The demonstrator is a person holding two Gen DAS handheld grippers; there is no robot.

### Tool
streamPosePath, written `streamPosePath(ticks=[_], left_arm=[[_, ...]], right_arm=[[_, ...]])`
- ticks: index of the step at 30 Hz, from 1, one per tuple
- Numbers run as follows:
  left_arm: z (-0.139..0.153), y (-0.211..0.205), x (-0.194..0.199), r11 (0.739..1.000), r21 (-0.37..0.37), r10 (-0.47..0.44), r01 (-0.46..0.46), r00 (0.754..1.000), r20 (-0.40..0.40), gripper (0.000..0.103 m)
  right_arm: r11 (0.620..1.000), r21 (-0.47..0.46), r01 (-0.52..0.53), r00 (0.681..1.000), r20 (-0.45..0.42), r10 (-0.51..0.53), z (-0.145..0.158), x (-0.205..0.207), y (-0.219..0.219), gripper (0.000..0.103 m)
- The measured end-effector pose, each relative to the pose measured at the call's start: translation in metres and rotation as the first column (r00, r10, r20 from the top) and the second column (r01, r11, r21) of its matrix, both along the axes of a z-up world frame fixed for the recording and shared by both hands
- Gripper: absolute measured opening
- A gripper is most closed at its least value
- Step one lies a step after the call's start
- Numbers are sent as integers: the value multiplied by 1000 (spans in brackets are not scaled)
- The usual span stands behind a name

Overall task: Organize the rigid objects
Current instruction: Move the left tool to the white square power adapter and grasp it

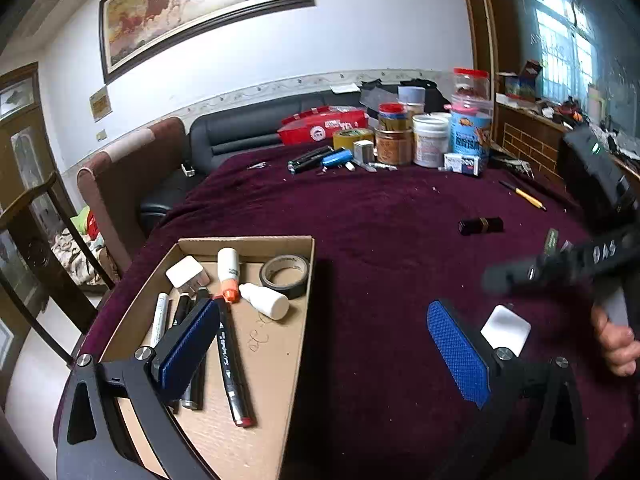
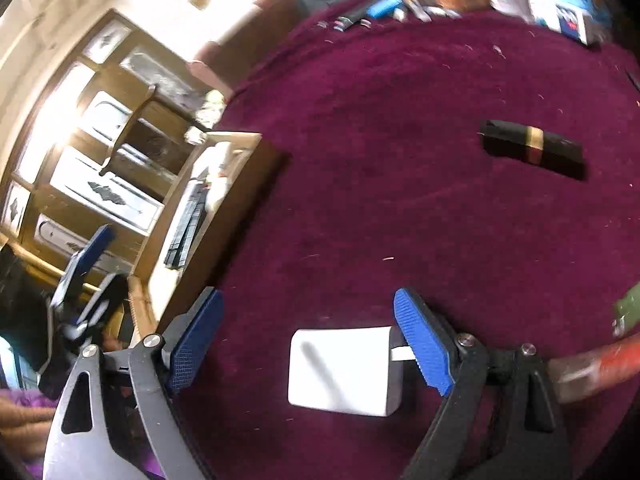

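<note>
Landmark: box [image 1: 298,280], cardboard, on the maroon cloth [image 1: 380,216]. Inside it: white plug [image 1: 186,274], markers [image 1: 232,364], white bottle [image 1: 266,300], tape roll [image 1: 285,274]. Left gripper [image 1: 320,352] spans the box's right wall, jaws wide apart, holding nothing; its left finger sits over the markers. Right of the box, on open cloth: white charger [image 2: 344,370], black tube [image 2: 532,148] farther back. Jars [image 1: 430,140] cluster well behind the box. Right gripper [image 2: 308,344] brackets the charger, jaws apart; right pad [image 2: 424,344] is just beside its prong end, left pad clear of it.
</note>
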State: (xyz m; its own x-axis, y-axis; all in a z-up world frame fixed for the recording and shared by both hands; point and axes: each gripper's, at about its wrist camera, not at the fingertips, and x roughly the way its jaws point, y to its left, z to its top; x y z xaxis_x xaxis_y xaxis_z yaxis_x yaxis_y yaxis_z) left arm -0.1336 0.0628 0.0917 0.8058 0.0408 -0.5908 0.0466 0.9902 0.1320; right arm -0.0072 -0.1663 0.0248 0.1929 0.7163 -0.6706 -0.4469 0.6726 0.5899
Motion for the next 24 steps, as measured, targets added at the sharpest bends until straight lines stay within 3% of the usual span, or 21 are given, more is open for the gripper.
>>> streamPosePath(ticks=[4,7,9,12,14,19,24], left_arm=[[-5,-9,2,1000,0,-30,30,999,-44,102],[-12,-19,6,999,-6,-45,44,995,-94,102],[-16,-31,8,998,-1,-62,62,990,-123,102],[-21,-48,10,995,18,-96,100,985,-145,102],[-24,-59,12,992,20,-123,128,980,-159,102],[-36,-84,26,978,-10,-207,210,956,-209,102],[-51,-105,35,969,61,-220,241,946,-237,102]], right_arm=[[979,-32,201,974,117,-196,16,-6,-37,88],[916,-26,400,901,196,-387,24,-12,-79,88],[847,9,531,823,233,-519,26,-18,-109,88],[772,79,630,745,219,-630,24,-21,-141,88],[721,76,689,699,195,-688,20,-19,-153,88],[663,92,743,646,160,-747,18,-15,-162,88],[662,65,746,646,169,-745,14,-20,-164,88]])
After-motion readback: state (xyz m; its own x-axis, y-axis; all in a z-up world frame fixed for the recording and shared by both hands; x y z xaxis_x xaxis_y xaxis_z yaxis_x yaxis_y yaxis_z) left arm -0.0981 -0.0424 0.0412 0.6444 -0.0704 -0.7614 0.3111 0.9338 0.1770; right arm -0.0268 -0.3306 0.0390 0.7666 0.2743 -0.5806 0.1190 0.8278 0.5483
